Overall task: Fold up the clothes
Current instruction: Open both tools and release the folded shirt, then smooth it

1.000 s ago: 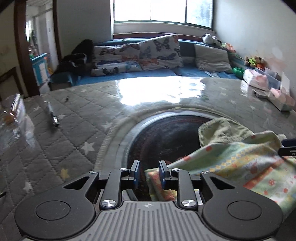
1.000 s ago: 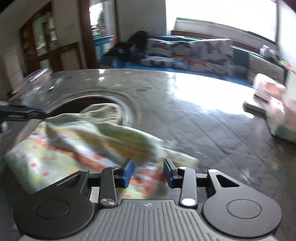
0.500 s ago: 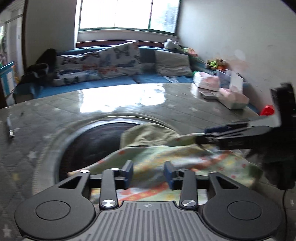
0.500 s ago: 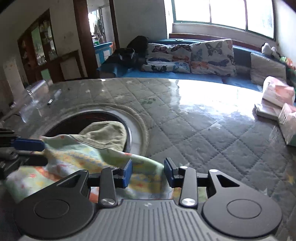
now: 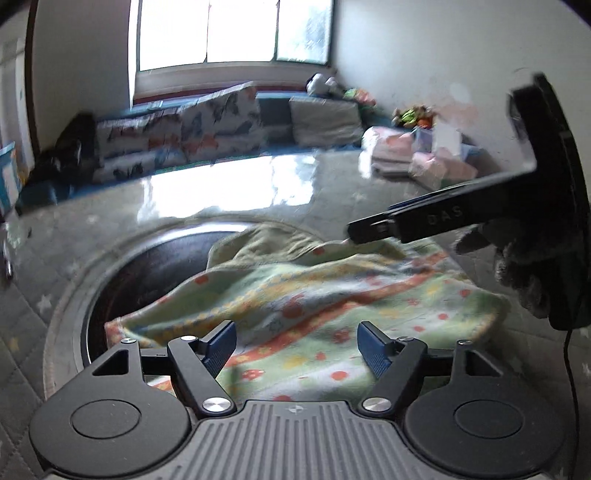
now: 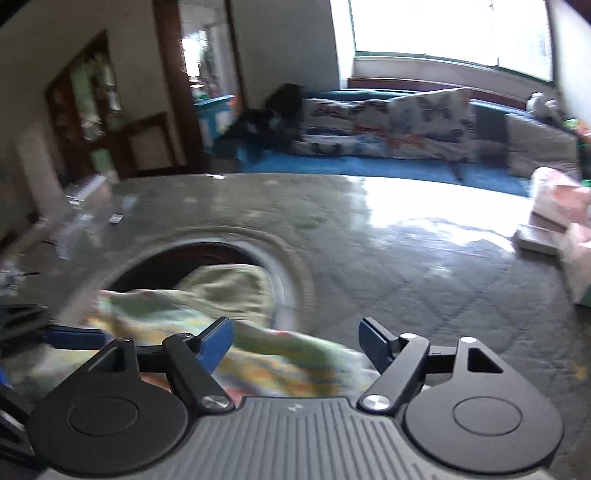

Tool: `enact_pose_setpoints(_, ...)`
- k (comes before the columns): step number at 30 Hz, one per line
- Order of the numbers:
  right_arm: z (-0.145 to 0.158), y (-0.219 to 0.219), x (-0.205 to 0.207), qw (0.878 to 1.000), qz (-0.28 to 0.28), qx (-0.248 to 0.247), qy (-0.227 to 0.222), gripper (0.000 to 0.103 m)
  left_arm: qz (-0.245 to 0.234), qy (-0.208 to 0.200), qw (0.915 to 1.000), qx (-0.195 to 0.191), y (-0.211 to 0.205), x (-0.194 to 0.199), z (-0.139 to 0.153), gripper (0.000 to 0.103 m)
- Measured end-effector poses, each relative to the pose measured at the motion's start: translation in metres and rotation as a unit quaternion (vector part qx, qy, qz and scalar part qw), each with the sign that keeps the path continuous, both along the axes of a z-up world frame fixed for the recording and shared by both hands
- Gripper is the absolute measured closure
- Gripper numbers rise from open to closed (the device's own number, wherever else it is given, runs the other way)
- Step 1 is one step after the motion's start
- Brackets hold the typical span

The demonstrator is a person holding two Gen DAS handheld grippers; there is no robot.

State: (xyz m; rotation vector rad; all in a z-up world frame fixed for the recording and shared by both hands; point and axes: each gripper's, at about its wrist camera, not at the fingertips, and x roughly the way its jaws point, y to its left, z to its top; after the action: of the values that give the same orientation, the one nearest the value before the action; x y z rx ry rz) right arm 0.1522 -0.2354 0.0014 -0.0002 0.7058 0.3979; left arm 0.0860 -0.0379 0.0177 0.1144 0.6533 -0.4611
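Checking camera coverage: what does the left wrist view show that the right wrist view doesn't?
Left wrist only: the right gripper from the side, in a grey-gloved hand.

Right wrist only: the dark wooden doorway and a clear plastic item.

Both: the pastel floral cloth over the dark round opening, grey quilted table cover, butterfly cushions; jaws opening.

A quilted grey bench with a dark round inset — behind it butterfly-print cushions, a bright window, pink packets.
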Motion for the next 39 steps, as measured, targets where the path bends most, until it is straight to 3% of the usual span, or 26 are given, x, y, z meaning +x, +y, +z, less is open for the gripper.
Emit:
enact_pose_setpoints(4,0.005,0.018,-0.007,0.999,0.042,-0.004,0.003,0.026,-0.035,-0.022,0.9991,0.001,-0.009,-0.014,0.003,0.031)
enact_pose_setpoints(9,0.004,0.039,-0.011,0.996,0.088,0.010,0.026,0.035,-0.078,-0.018,0.9968,-0.008,-0.015,-0.026,-0.005,0.053)
enact_pose_setpoints(13,-0.006,0.053,-0.004,0.994,0.096,-0.003,0.044,0.051,-0.083,-0.004,0.9965,-0.012,-0.017,-0.026,-0.014,0.054)
enact_pose_setpoints(16,-0.020,0.057,0.008,0.994,0.085,-0.011,0.061,0.056,-0.084,0.001,0.9964,-0.017,-0.016,-0.025,-0.017,0.054)
enact_pose_setpoints(18,-0.025,0.058,0.013,0.995,0.075,-0.015,0.058,0.058,-0.085,0.003,0.9962,-0.018,-0.016,-0.025,-0.019,0.053)
enact_pose_setpoints(22,-0.029,0.058,0.027,0.997,0.051,-0.006,0.053,0.072,-0.089,0.006,0.9958,-0.021,-0.016,-0.024,-0.023,0.053)
enact_pose_setpoints(27,-0.029,0.063,0.031,0.998,0.049,-0.010,0.047,0.071,-0.088,0.004,0.9959,-0.021,-0.017,-0.021,-0.023,0.052)
enact_pose_setpoints(29,-0.025,0.061,0.028,0.998,0.051,-0.011,0.040,0.066,-0.085,0.003,0.9960,-0.026,-0.014,-0.023,-0.022,0.051)
enact_pose_setpoints(30,-0.022,0.060,0.026,0.998,0.053,-0.011,0.036,0.059,-0.080,0.001,0.9964,-0.028,-0.011,-0.024,-0.020,0.050)
enact_pose_setpoints(35,-0.016,0.056,0.005,0.997,0.068,-0.026,0.021,0.044,-0.032,-0.015,0.9986,-0.038,0.016,-0.023,-0.009,0.045)
enact_pose_setpoints(39,-0.018,0.051,-0.013,0.997,0.071,-0.035,0.018,0.042,0.020,-0.005,0.9982,-0.057,0.044,-0.015,-0.009,0.045)
